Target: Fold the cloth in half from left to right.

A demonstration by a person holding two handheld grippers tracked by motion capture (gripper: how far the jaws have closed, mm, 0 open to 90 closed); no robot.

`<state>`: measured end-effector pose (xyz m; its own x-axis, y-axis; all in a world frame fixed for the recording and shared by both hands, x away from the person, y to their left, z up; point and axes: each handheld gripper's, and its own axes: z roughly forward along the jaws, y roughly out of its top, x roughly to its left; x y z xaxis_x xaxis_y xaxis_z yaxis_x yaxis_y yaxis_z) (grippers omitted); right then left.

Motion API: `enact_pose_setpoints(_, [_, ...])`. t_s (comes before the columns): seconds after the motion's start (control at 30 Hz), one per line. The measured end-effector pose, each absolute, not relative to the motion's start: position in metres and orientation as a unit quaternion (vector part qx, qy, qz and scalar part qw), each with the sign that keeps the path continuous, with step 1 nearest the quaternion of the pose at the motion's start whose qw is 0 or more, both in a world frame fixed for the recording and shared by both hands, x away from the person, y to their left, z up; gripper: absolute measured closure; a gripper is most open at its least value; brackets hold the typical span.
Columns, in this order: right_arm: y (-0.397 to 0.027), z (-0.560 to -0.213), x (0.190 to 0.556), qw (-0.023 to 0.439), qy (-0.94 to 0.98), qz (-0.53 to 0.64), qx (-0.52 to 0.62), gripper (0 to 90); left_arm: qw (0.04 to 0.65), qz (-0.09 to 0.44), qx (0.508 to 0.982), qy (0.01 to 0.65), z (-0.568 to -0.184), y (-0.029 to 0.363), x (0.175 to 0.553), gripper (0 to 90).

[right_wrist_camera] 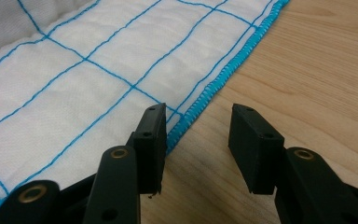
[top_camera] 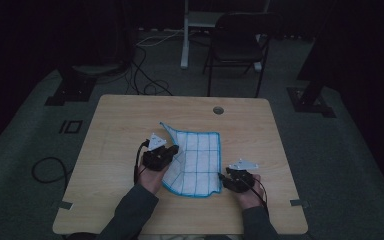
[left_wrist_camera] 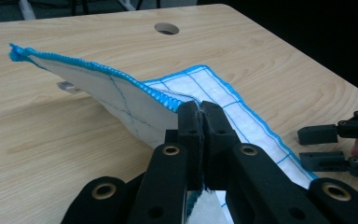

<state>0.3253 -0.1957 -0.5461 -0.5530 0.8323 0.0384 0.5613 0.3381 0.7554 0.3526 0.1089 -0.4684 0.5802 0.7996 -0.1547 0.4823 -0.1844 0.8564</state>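
A white cloth (top_camera: 195,162) with a blue grid and blue stitched edge lies near the middle of the wooden table (top_camera: 115,125), towards the near side, with its left part lifted off the wood. The left gripper (top_camera: 161,156) sits at the cloth's left edge; in the left gripper view its jaws are pressed tight together on that blue edge (left_wrist_camera: 165,98), and the cloth rises from there in a raised fold to a pointed corner (left_wrist_camera: 18,52) at the far left. The right gripper (top_camera: 236,180) rests at the cloth's near right corner. The right gripper view shows its jaws partly open with nothing pinched: one jaw is over the cloth's border (right_wrist_camera: 205,95), the other over bare wood just beside it. The high view adds a round hole (top_camera: 218,110) in the table's far side, a folding chair (top_camera: 235,47) beyond the table, and cables (top_camera: 145,75) on the floor. The left gripper view also catches the right gripper's jaws (left_wrist_camera: 324,147) at the right, apart from each other.
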Motion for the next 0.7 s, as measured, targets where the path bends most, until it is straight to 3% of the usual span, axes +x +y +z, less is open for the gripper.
enact_pose_setpoints(0.7, [-0.197, -0.546, 0.325, 0.182, 0.796, 0.374, 0.439, 56.7, 0.478, 0.158, 0.76, 0.41, -0.468, 0.085, 0.356, 88.3])
